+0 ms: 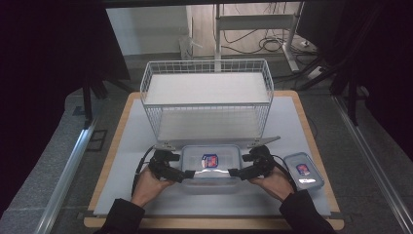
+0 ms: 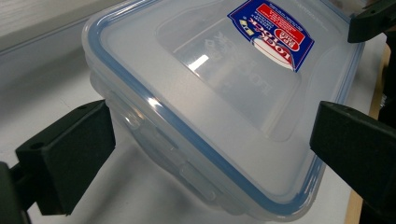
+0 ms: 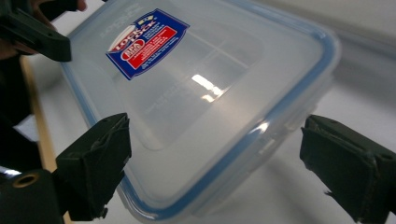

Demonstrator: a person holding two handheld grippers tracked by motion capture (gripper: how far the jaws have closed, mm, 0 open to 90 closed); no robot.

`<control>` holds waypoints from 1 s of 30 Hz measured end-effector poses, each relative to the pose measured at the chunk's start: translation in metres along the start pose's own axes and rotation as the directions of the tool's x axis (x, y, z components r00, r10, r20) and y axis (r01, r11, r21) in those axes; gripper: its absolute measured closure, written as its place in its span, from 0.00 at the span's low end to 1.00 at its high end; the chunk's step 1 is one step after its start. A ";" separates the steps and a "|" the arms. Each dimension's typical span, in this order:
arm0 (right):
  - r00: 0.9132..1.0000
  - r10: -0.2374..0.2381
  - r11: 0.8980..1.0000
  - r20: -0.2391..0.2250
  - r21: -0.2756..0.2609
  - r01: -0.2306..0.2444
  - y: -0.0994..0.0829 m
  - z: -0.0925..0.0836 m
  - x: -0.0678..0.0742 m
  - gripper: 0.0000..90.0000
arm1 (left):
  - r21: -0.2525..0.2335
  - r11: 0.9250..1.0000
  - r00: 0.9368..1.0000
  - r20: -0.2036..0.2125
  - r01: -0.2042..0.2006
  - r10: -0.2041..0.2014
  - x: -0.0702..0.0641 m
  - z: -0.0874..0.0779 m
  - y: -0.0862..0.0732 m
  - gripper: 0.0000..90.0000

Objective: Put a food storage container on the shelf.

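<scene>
Both tools, left (image 1: 184,174) and right (image 1: 234,171), stood open astride opposite ends of the lidded box (image 1: 211,165) on the counter (image 1: 122,161), apparently positioned for a two-handed lift.

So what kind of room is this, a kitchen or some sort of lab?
Most likely a lab or test room, not a kitchen: black curtains hang around the table, cables lie on the floor behind it, and a wire basket stands on it.

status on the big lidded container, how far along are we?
Done: lid sits on the large container. In hand: left gripper and right gripper flank its two ends, jaws open around the corners, not clamped. Left: gripping and moving it, perhaps to the wire basket; small container waits beside.
</scene>
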State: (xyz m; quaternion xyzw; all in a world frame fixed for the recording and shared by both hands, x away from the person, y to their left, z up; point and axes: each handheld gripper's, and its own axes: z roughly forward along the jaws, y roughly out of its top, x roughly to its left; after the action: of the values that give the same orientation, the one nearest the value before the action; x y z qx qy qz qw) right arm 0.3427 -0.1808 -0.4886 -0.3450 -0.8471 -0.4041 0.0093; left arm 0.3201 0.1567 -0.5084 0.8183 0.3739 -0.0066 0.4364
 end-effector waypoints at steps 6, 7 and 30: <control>0.992 0.091 0.996 -0.089 0.020 -0.090 0.000 0.008 -0.011 0.10 | 0.015 0.995 0.988 0.114 0.098 -0.100 0.011 0.009 -0.004 0.01; 0.988 0.111 0.994 -0.111 0.023 -0.109 -0.001 0.009 -0.013 0.11 | 0.014 0.995 0.989 0.112 0.099 -0.100 0.011 0.009 -0.004 0.00; 0.987 0.111 0.990 -0.116 -0.070 -0.120 -0.027 -0.025 0.006 0.51 | -0.094 0.989 0.991 0.090 0.111 -0.103 -0.011 -0.027 -0.029 0.44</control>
State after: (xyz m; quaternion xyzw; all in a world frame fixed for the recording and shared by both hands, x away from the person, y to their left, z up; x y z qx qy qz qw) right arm 0.3155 -0.2059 -0.4884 -0.3703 -0.8078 -0.4537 0.0670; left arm 0.2858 0.1797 -0.5088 0.7736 0.3982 -0.0464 0.4908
